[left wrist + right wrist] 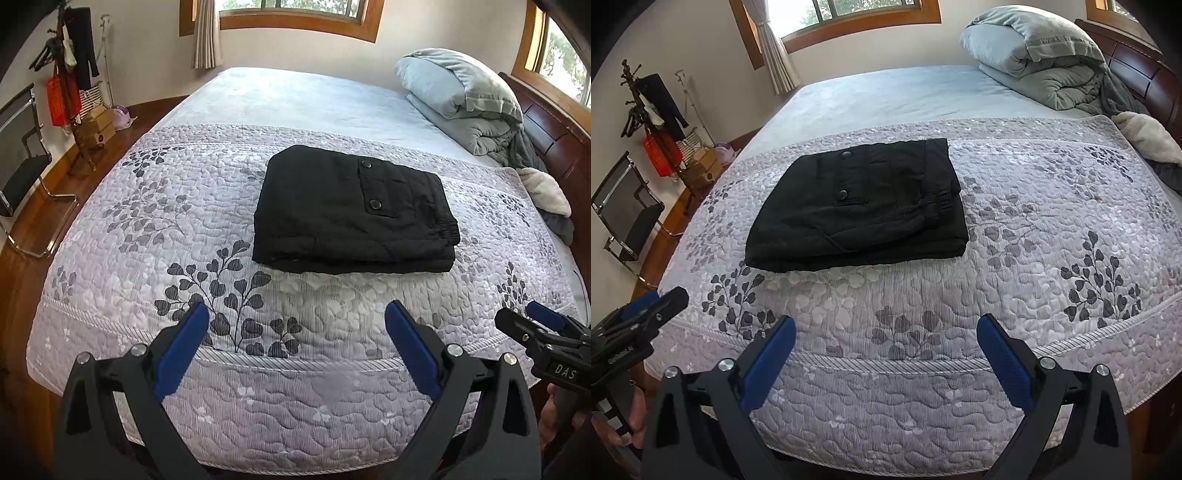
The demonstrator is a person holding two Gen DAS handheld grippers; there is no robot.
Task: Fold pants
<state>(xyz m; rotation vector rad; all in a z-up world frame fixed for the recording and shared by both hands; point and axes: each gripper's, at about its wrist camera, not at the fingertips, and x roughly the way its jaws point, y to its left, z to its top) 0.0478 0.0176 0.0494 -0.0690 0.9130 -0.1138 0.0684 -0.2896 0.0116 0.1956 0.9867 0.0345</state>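
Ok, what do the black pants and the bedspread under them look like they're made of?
Black pants: matte woven cloth, probably cotton or a blend; no sheen, soft creases, gathered elastic waistband, two dark snap buttons on a pocket flap. Bedspread: quilted, slightly shiny fabric, maybe polyester or cotton; puffy stitched pebble pattern, printed grey leaves, light glinting off the ridges.

Black pants (351, 218) with black snap buttons lay on a pale lilac-grey quilt (147, 258) printed with dark grey leafy sprigs and small white blossoms. Far beyond, the bed sheet (295, 99) was light blue, the bundled comforter (469, 96) grey-blue at far right. Both grippers, left (297, 314) and right (886, 328), were black with blue pads (181, 350). A red bag (61, 99) hung at far left.
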